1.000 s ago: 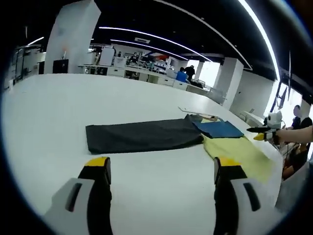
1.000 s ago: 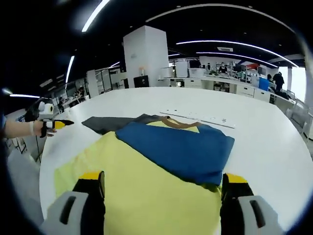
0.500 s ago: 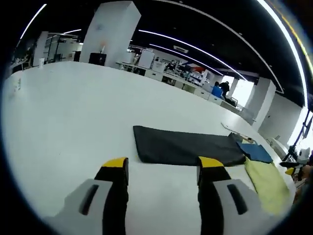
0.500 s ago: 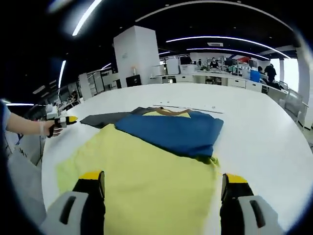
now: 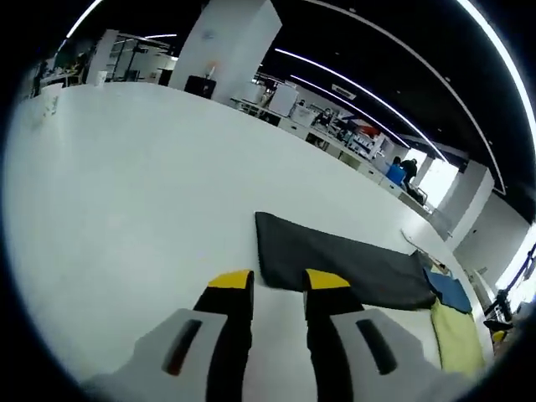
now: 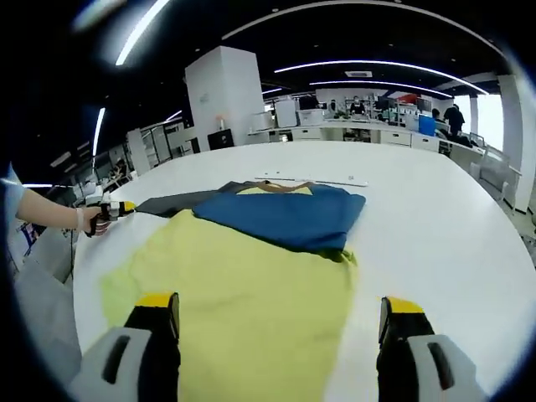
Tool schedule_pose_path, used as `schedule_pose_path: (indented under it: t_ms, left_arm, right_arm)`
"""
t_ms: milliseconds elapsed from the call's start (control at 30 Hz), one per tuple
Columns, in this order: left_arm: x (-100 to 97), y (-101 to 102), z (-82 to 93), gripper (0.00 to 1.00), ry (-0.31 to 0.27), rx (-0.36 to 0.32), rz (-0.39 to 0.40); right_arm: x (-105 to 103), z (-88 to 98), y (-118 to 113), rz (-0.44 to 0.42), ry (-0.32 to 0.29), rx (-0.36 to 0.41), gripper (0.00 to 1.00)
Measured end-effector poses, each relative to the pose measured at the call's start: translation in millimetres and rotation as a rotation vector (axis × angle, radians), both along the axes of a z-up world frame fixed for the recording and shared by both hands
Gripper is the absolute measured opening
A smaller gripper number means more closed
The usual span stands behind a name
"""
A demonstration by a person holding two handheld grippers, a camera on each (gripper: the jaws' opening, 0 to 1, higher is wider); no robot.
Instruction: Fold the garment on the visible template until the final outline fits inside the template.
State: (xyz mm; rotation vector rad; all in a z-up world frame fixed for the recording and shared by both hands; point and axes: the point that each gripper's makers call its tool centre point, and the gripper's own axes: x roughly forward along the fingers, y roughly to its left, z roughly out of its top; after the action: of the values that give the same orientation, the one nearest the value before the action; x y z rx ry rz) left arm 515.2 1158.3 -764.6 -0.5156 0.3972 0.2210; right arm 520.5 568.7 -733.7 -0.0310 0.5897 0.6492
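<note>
A dark grey garment [image 5: 343,264] lies flat on the white table [image 5: 126,193], just beyond my left gripper [image 5: 278,282]. That gripper's jaws stand narrowed, with a small gap and nothing between them. To the right of the grey garment lie a folded blue garment [image 5: 448,289] and a yellow sheet [image 5: 452,335]. In the right gripper view the yellow sheet [image 6: 243,285] spreads in front of my right gripper [image 6: 280,306], which is wide open and empty. The blue garment [image 6: 285,213] rests on the sheet's far part, and the grey garment [image 6: 167,203] runs off to the left behind it. A hand holds the left gripper [image 6: 113,208] at the left.
A long white strip [image 6: 310,179] lies on the table [image 6: 435,226] beyond the blue garment. The table's rounded edge runs close at the left near a person's arm [image 6: 38,216]. Desks, pillars and people stand far behind.
The left gripper's jaws have drawn much closer together, and its view has swung towards the grey garment's near end. The right view has pulled back a little; its jaws stay wide.
</note>
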Motion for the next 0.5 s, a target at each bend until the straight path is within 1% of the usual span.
schedule_pose_path:
  t_ms: [67, 200, 233, 267, 300, 333, 400, 433, 500]
  left_arm:
    - [0.5, 1.9, -2.3, 0.14, 0.004, -0.007, 0.010]
    - [2.5, 1.1, -6.7, 0.03, 0.018, -0.001, 0.011]
    - [4.8, -1.0, -6.8, 0.00, 0.006, -0.033, 0.001]
    - [6.8, -3.1, -6.3, 0.00, -0.007, -0.118, 0.020]
    - [6.5, -2.5, -5.0, 0.00, -0.012, -0.147, 0.033]
    - [7.8, -1.6, -1.9, 0.00, -0.031, -0.152, 0.038]
    - [9.8, -7.3, 7.6, 0.00, -0.060, -0.156, 0.014]
    - [15.3, -15.6, 18.7, 0.00, -0.105, -0.160, -0.029]
    - [22.3, -26.9, 29.9, 0.00, -0.127, -0.174, -0.062]
  right_arm:
    - [-1.9, 1.7, 2.5, 0.008, -0.001, 0.008, 1.00]
    - [-4.3, 1.8, 2.2, 0.014, 0.000, 0.000, 1.00]
    - [-4.9, 1.5, 1.5, 0.012, 0.005, 0.000, 1.00]
    - [-5.3, 1.3, 0.0, 0.009, 0.006, -0.002, 1.00]
    - [-5.9, 1.6, -2.3, 0.007, 0.004, -0.006, 1.00]
    - [-6.4, 2.0, -4.0, 0.005, 0.004, -0.006, 1.00]
    - [-7.2, 1.6, -7.7, -0.003, 0.012, -0.002, 1.00]
    - [-7.6, 1.0, -9.7, -0.007, 0.014, -0.004, 1.00]
    - [-7.9, 0.9, -12.1, -0.012, 0.014, -0.005, 1.00]
